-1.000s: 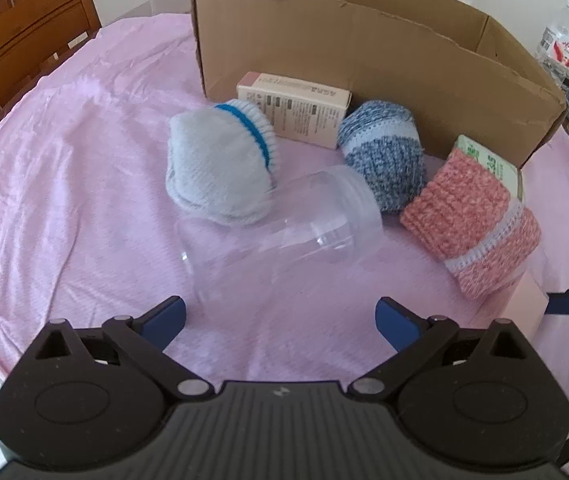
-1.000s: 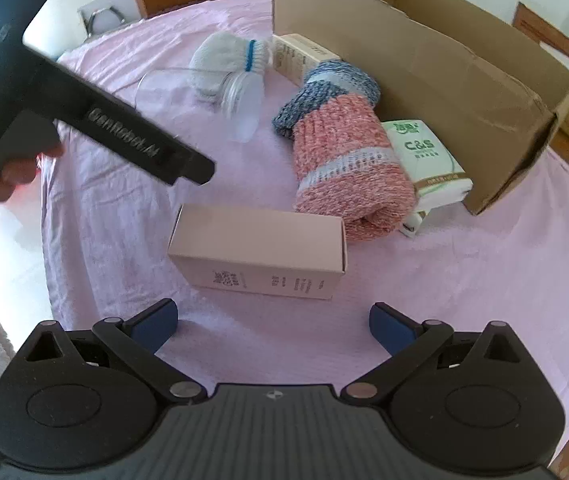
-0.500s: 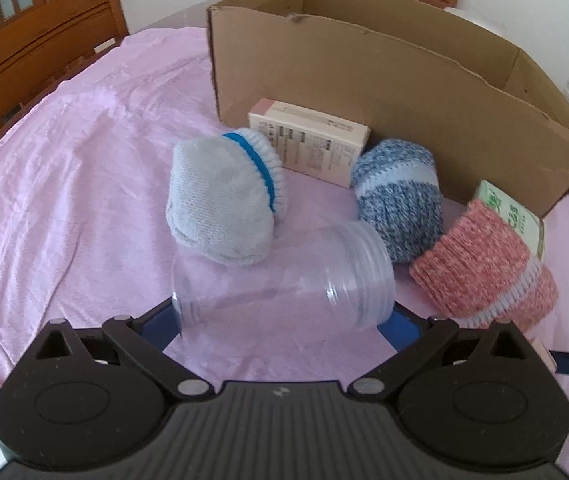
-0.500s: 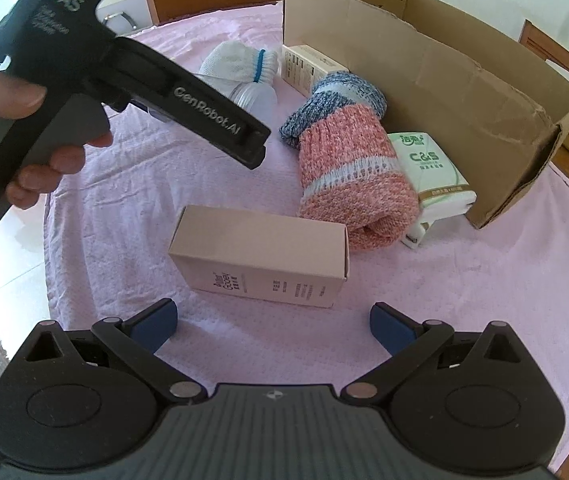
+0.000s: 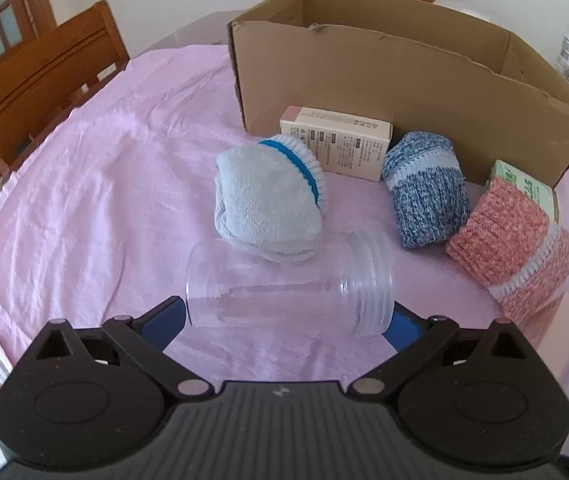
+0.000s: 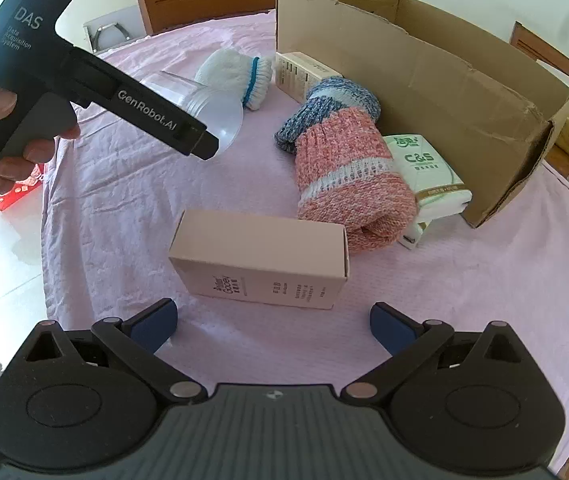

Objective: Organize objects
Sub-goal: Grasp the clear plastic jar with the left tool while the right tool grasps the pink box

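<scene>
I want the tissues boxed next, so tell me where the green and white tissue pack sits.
In the right wrist view, the green and white tissue pack lies on the pink tablecloth, right of centre, between the rolled pink knit sock and the brown cardboard box.

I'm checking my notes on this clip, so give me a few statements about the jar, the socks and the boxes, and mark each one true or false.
1. The clear plastic jar lies on its side between the left gripper fingers. True.
2. The right gripper is shut on the pink box. False: its jaws are open, and the box lies just ahead of them on the tablecloth.
3. The white sock with the blue band sits inside the cardboard box. False: it lies on the cloth, in front of the box.
4. The pink sock roll partly covers the C&S tissue pack. True.
</scene>
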Motion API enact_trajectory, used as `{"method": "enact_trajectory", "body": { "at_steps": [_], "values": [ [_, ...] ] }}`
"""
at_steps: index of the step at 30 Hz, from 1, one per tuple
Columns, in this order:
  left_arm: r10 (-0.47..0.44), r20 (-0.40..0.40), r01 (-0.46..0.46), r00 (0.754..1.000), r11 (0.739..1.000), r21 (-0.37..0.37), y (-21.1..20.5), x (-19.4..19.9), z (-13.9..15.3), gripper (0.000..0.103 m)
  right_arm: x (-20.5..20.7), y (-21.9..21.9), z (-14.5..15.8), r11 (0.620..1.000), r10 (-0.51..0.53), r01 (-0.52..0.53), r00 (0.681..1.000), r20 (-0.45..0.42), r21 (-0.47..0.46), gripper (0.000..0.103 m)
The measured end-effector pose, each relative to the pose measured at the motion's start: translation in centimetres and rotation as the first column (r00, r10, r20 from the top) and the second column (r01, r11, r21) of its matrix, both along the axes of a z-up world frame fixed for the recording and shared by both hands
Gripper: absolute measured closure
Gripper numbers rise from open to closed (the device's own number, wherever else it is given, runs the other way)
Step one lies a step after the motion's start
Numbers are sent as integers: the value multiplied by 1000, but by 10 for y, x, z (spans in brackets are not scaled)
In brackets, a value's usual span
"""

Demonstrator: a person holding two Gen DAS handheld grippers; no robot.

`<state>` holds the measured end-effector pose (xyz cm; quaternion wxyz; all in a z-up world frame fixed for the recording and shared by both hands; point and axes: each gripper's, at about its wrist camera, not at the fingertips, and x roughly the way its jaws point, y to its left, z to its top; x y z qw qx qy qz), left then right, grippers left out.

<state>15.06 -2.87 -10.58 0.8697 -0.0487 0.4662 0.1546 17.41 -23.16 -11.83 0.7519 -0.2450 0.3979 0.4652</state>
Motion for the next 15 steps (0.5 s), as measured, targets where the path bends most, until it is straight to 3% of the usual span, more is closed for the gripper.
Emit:
{"method": "enact_trajectory", "body": {
  "at_steps": [7, 15],
  "values": [
    [-30, 11, 30, 1000, 999, 12, -1, 2, 1, 2, -3, 6, 2, 999, -42, 41, 999, -20, -36, 0],
    [-58, 10, 58, 998, 998, -1, 1, 0, 1, 2, -4, 16, 12, 996, -86, 86, 996, -18, 12, 0]
  ]
}}
